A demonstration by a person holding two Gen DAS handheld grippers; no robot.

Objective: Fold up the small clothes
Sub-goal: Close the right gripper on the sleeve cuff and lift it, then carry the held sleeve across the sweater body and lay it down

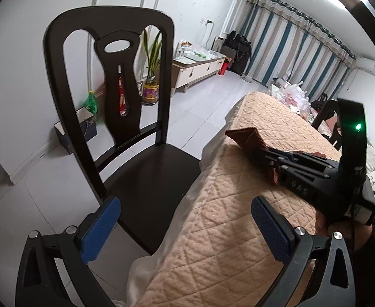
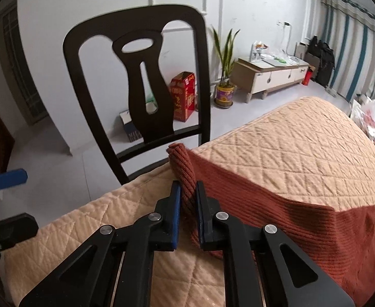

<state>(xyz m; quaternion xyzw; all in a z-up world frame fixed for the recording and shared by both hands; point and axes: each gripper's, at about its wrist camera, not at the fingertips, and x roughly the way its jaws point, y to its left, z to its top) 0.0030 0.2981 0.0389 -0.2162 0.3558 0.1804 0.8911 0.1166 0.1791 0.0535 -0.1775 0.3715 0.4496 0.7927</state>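
Observation:
A rust-red ribbed garment (image 2: 277,204) lies on the quilted peach cover (image 2: 302,140) of the table. My right gripper (image 2: 188,186) is shut on a bunched corner of the garment (image 2: 181,158), which sticks up between the blue pads near the table's edge. In the left wrist view the same right gripper (image 1: 261,153) reaches across the cover with the garment's corner (image 1: 243,138) in it. My left gripper (image 1: 186,204) hangs open over the table's near edge, nothing between its blue pads (image 1: 100,230).
A dark wooden chair (image 1: 126,117) stands tight against the table's edge. Behind it on the floor are a potted plant (image 2: 224,87), a red carton (image 2: 183,96) and a low cabinet (image 2: 269,74). Bags and clutter (image 1: 292,97) fill the table's far end.

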